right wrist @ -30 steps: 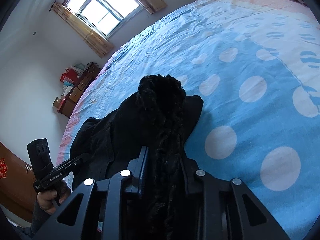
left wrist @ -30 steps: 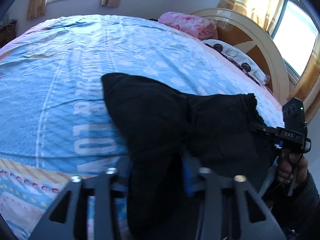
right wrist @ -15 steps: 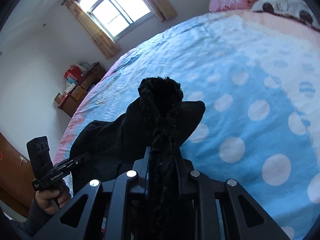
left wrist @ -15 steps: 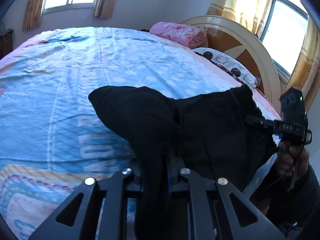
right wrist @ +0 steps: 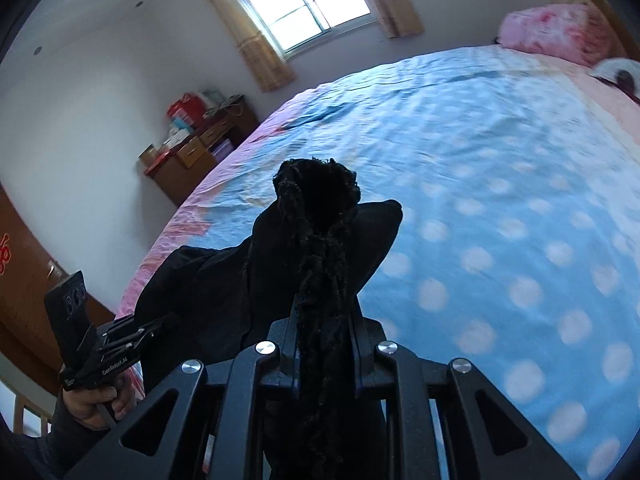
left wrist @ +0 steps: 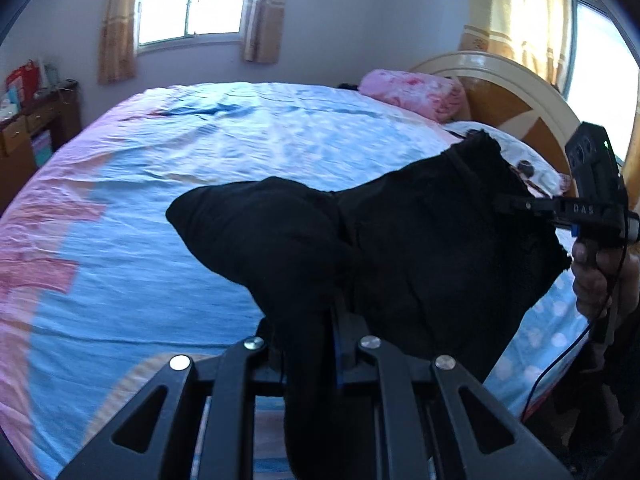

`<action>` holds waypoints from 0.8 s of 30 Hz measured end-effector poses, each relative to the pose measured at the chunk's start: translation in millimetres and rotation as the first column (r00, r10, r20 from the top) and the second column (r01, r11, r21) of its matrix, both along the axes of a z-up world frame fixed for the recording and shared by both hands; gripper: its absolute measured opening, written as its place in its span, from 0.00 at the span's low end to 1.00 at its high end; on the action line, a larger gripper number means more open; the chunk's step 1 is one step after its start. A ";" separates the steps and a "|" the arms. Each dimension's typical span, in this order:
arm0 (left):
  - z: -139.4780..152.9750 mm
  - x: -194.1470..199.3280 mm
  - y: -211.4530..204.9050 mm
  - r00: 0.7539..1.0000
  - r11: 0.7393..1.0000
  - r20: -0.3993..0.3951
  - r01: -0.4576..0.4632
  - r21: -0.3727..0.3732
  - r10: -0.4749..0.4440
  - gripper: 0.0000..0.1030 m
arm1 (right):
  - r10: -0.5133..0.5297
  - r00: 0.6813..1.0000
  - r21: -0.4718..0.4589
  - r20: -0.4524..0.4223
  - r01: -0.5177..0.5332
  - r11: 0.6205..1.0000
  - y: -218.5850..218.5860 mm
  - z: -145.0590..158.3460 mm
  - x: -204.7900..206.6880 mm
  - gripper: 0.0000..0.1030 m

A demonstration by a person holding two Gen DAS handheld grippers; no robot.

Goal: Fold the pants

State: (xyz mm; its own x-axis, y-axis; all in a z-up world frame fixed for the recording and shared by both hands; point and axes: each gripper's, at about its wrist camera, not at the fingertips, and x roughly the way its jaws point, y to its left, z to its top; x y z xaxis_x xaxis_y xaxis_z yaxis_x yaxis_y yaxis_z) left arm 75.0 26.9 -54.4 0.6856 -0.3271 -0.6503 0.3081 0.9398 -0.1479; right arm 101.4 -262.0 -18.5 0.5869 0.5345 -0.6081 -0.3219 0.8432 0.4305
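The black pants hang lifted above the bed between both grippers. My left gripper is shut on one bunched corner of the cloth, which bulges out over its fingers. In the left wrist view the right gripper grips the far upper edge, held by a hand. In the right wrist view my right gripper is shut on a ribbed, knitted edge of the pants. The left gripper shows at lower left there, clamped on the same cloth.
A wide bed with a blue dotted sheet lies below. A pink pillow and a wooden headboard are at the far right. A wooden dresser with boxes stands by the wall under the window.
Both grippers closed on the pants and rose, lifting the cloth off the sheet. The left jaws went from wide apart to shut. More of the room and windows shows now.
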 end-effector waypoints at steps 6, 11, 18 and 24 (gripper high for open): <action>3.2 12.6 37.3 0.997 0.997 0.017 -0.069 0.029 0.069 0.15 | 0.086 0.996 -0.019 0.007 -0.086 0.996 53.1 10.5 43.0 0.17; 7.1 28.2 70.1 0.992 0.991 0.028 -0.124 0.047 0.123 0.15 | 0.154 0.988 -0.032 0.003 -0.154 0.987 95.9 18.9 77.9 0.17; 14.1 45.5 117.2 0.977 0.976 0.051 -0.208 0.061 0.205 0.15 | 0.247 0.969 -0.056 0.011 -0.246 0.968 156.6 31.4 124.8 0.17; 9.2 69.4 164.0 0.951 0.948 0.054 -0.307 0.088 0.303 0.15 | 0.317 0.949 -0.052 0.002 -0.316 0.947 216.7 25.7 170.3 0.17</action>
State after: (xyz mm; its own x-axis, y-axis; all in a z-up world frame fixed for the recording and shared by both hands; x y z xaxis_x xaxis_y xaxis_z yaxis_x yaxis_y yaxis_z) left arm 144.3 190.9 -45.2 0.7684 -0.0368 -0.6390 0.0083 0.9988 -0.0475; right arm 271.6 -45.3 7.2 0.3992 0.6626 -0.6337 -0.5799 0.7179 0.3853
